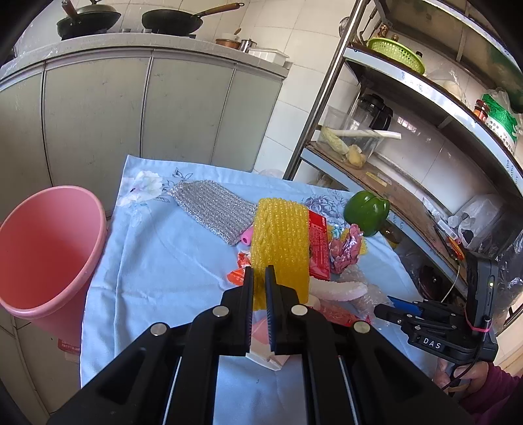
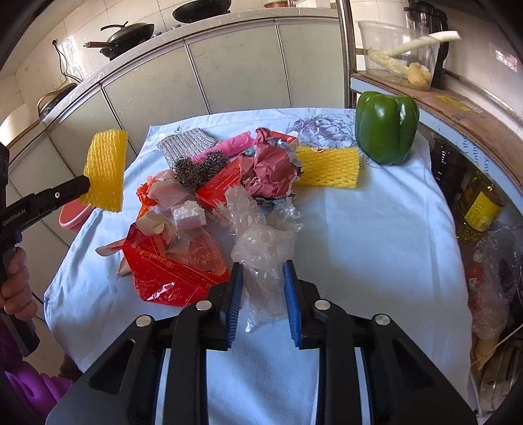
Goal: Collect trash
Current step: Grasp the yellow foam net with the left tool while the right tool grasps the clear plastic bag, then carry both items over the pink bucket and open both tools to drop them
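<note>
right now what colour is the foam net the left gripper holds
Yellow foam net, clearest in the right wrist view.

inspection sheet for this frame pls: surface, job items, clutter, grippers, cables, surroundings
surface: table under a pale blue floral cloth, right part bare.
job's things: trash pile mid-table: red wrapper, crumpled maroon paper, second yellow foam net, red box; pink bin beside the table's left edge.
clutter: green bell pepper, silver mesh cloth, steel scourer.
grippers: left gripper shut on a yellow foam net, lifted off the table; right gripper closing on clear plastic film.
cables: thin black lead by the person's hand.
surroundings: grey cabinets, woks, metal shelf rack.
</note>
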`<act>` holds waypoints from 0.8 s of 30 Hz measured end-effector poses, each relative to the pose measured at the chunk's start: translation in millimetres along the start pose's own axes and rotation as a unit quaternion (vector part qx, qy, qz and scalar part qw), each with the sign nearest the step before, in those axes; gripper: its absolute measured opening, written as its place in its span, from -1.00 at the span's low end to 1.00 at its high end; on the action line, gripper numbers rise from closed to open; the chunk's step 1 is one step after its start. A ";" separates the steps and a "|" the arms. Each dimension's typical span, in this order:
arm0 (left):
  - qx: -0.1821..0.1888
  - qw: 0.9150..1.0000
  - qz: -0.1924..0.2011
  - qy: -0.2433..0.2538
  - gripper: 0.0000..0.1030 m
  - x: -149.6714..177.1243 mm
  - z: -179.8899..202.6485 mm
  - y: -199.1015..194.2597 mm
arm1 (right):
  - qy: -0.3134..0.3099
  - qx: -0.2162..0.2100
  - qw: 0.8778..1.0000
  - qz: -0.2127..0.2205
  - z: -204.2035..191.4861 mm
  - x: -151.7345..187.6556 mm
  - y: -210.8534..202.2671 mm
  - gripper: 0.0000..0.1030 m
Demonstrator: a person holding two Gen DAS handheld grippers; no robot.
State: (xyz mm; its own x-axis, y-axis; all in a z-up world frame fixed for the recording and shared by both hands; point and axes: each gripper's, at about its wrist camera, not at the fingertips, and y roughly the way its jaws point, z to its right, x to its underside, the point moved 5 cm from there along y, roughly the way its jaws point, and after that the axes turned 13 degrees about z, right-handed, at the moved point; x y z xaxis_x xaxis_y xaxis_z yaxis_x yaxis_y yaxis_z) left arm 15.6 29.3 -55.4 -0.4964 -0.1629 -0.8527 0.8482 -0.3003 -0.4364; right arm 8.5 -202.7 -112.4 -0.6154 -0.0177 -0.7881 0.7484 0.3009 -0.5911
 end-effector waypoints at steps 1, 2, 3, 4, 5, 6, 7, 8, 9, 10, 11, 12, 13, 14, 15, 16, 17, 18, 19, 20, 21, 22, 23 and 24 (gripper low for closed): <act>-0.001 1.000 0.004 0.001 -0.88 -1.1 0.7 -1.8 | -0.001 0.002 1.000 0.003 0.7 0.1 -3.1 -0.50; -0.001 1.000 0.007 0.003 -0.88 -2.2 1.4 -3.6 | -0.002 0.004 1.000 0.005 1.8 -0.2 -6.0 -0.50; 0.000 1.000 0.009 0.003 -0.88 -2.9 1.6 -4.6 | -0.001 0.005 1.000 0.008 3.0 -0.3 -9.4 -0.50; 0.000 1.000 0.011 0.004 -0.88 -4.0 2.0 -6.1 | 0.001 0.005 1.000 0.012 4.2 -0.6 -12.9 -0.50; 0.001 1.000 0.014 0.004 -0.88 -5.1 2.1 -7.7 | 0.002 0.006 1.000 0.015 4.8 -1.3 -16.1 -0.50; 0.001 1.000 0.017 0.005 -0.88 -5.8 1.9 -9.3 | 0.002 0.009 1.000 0.022 5.6 -2.4 -21.1 -0.50; 0.000 1.000 0.018 0.005 -0.88 -6.6 2.4 -9.9 | 0.001 0.012 1.000 0.028 6.3 -4.0 -26.1 -0.50; 0.000 1.000 0.021 0.005 -0.88 -7.7 2.2 -11.2 | 0.000 0.014 0.999 0.035 6.7 -6.3 -30.3 -0.50; -0.001 1.000 0.024 0.005 -0.88 -9.0 1.7 -12.8 | -0.001 0.015 0.999 0.041 6.8 -9.0 -33.6 -0.50; -0.001 1.000 0.026 0.004 -0.88 -10.1 2.3 -14.3 | -0.002 0.017 0.999 0.048 6.9 -12.5 -37.6 -0.50; -0.002 1.000 0.029 0.004 -0.88 -11.3 2.0 -16.2 | -0.003 0.018 0.998 0.053 7.2 -16.4 -39.9 -0.50; -0.005 0.999 0.033 0.004 -0.88 -12.5 1.1 -18.1 | -0.005 0.017 0.998 0.057 6.4 -20.4 -42.2 -0.50; -0.007 0.999 0.037 0.003 -0.88 -14.1 -0.6 -20.6 | -0.010 0.018 0.998 0.065 4.6 -25.8 -45.7 -0.50; -0.010 0.999 0.042 0.001 -0.88 -15.8 -2.6 -23.4 | -0.012 0.018 0.997 0.070 2.9 -30.4 -47.5 -0.50; -0.013 0.999 0.045 0.001 -0.88 -17.3 -3.7 -25.4 | -0.015 0.014 0.997 0.077 -0.5 -36.9 -50.1 -0.50; -0.017 0.999 0.052 0.001 -0.88 -19.7 -6.7 -29.3 | -0.018 0.010 0.996 0.082 -2.4 -43.2 -50.7 -0.50; -0.020 0.998 0.056 0.001 -0.88 -21.2 -8.9 -32.2 | -0.022 0.005 0.996 0.087 -6.6 -48.6 -51.6 -0.50; -0.023 0.998 0.060 0.000 -0.88 -22.7 -11.2 -35.0 | -0.029 0.001 0.995 0.092 -11.8 -54.9 -51.8 -0.50; -0.028 0.998 0.065 -0.001 -0.88 -24.8 -14.8 -39.1 | -0.034 -0.004 0.995 0.095 -16.2 -59.8 -50.7 -0.50; -0.032 0.997 0.069 -0.002 -0.88 -26.5 -18.4 -42.5 | -0.041 -0.015 0.994 0.099 -24.9 -67.4 -48.7 -0.50; -0.036 0.997 0.072 -0.003 -0.88 -28.2 -22.0 -45.4 | -0.044 -0.023 0.994 0.100 -30.5 -70.7 -47.1 -0.50; -0.043 0.996 0.076 -0.005 -0.88 -30.5 -27.2 -49.7 | -0.048 -0.033 0.993 0.101 -37.9 -75.3 -45.2 -0.50; -0.050 0.995 0.081 -0.007 -0.88 -32.2 -32.2 -53.6 | -0.053 -0.048 0.992 0.101 -49.4 -81.0 -41.5 -0.50; -0.058 0.995 0.086 -0.009 -0.88 -33.8 -37.8 -58.1 | -0.058 -0.061 0.991 0.101 -59.6 -86.1 -37.7 -0.50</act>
State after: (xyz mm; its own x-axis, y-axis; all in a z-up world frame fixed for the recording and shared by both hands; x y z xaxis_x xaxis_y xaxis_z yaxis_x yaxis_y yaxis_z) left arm -9.9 87.8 -12.1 -0.3445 -0.2198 -0.9127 0.9359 -0.1568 -0.3155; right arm 18.5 -155.7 -11.9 -0.4179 -0.0522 -0.9070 0.8137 0.4224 -0.3993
